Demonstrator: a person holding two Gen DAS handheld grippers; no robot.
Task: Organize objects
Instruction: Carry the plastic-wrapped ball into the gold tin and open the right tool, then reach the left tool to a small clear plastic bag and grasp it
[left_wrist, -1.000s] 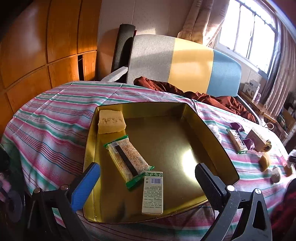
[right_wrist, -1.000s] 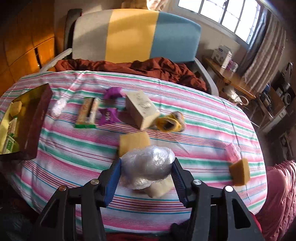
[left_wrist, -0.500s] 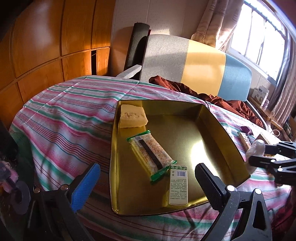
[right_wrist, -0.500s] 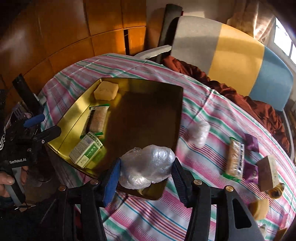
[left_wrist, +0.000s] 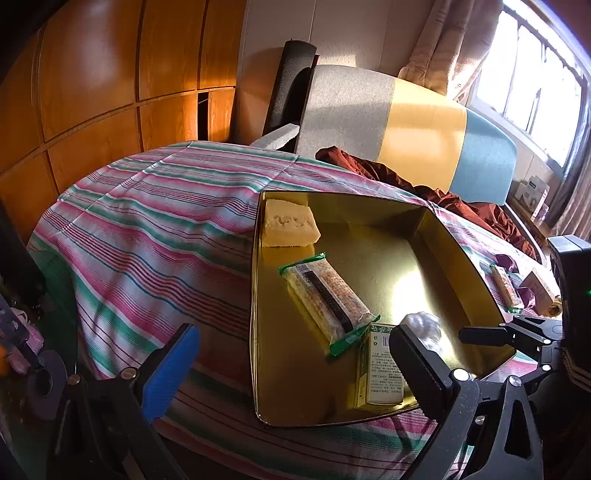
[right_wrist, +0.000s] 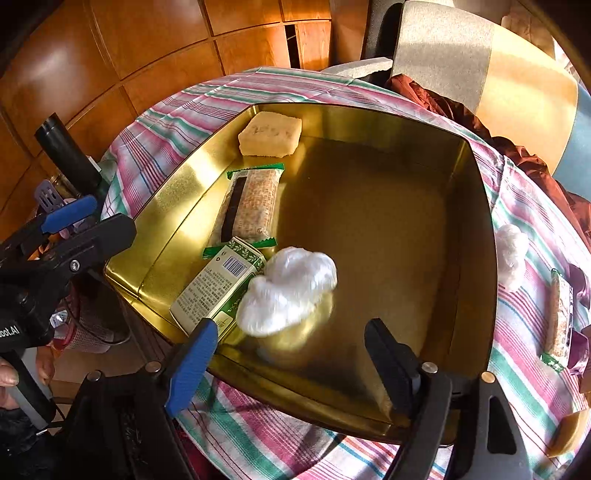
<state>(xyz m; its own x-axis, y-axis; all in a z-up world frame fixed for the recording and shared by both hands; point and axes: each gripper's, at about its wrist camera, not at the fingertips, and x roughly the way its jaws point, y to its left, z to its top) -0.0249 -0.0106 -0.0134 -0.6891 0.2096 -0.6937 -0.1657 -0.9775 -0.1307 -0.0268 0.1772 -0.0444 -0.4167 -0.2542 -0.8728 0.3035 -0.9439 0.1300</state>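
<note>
A gold tin tray (right_wrist: 476, 236) (left_wrist: 258, 295) sits on the striped tablecloth. In it lie a yellow cake block (right_wrist: 270, 133) (left_wrist: 288, 223), a wrapped cereal bar (right_wrist: 251, 203) (left_wrist: 327, 295) and a green carton (right_wrist: 218, 284) (left_wrist: 380, 365). A white plastic-wrapped bundle (right_wrist: 288, 291) (left_wrist: 424, 328) is in the tray beside the carton, blurred. My right gripper (right_wrist: 291, 365) is open just above the tray's near edge, the bundle free between and beyond its fingers. My left gripper (left_wrist: 295, 369) is open and empty at the tray's near-left corner.
More items lie on the cloth right of the tray: another white bundle (right_wrist: 511, 251), a cereal bar (right_wrist: 559, 317) (left_wrist: 504, 286), purple wrappers (left_wrist: 506, 260), a beige box (left_wrist: 541, 291). A striped chair (left_wrist: 406, 129) with a red cloth stands behind the table.
My right gripper has carried the white bundle from the table to over the tray, then opened and let it go. My left gripper has drifted left, still open.
</note>
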